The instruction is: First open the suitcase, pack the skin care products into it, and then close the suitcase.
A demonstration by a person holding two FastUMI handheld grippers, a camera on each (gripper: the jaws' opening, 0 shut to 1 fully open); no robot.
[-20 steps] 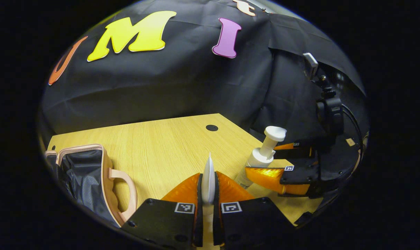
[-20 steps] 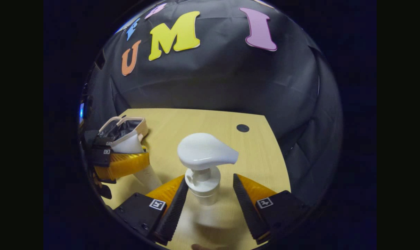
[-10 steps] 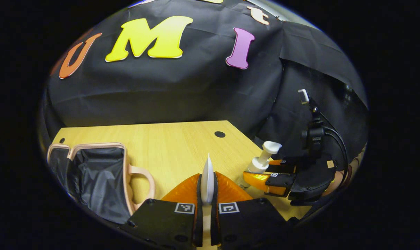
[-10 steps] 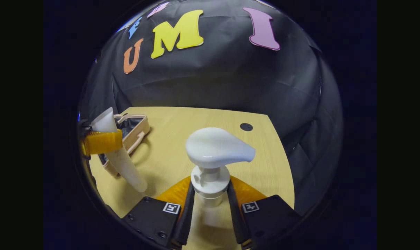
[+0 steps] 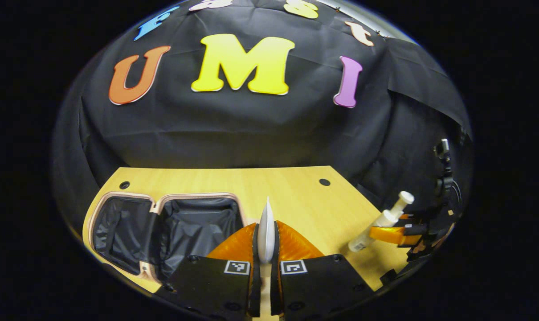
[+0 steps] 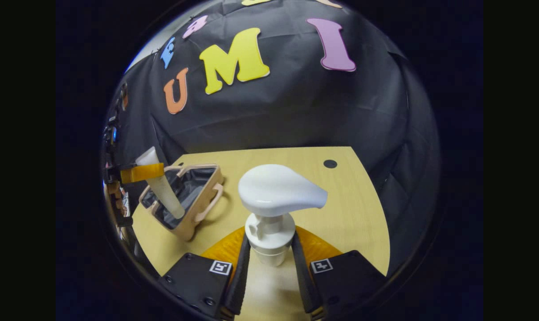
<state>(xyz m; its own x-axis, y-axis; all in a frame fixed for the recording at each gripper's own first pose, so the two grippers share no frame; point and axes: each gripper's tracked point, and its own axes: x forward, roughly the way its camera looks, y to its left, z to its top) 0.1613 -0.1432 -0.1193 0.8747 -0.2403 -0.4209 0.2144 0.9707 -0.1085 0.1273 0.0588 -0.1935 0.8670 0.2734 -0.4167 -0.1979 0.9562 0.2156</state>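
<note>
The small pink suitcase [image 5: 131, 198] lies open on the wooden table [image 5: 296, 196], its dark lining showing; it also appears in the right gripper view as the suitcase [image 6: 205, 198]. My left gripper [image 5: 266, 243] is shut on a white tube [image 5: 266, 232], held above the table just right of the suitcase. In the right gripper view the same tube [image 6: 160, 187] hangs over the open suitcase. My right gripper [image 6: 269, 249] is shut on the neck of a white pump bottle [image 6: 276, 196], lifted off the table; that bottle [image 5: 381, 220] shows tilted at the right in the left gripper view.
The table has a round cable hole [image 6: 330, 163] near its far right corner and another hole [image 5: 124, 185] at the far left. Black cloth walls close in behind and to the right of the table.
My left gripper has carried the tube left, over toward the open suitcase. My right gripper closed on the pump bottle's neck and lifted it off the table.
</note>
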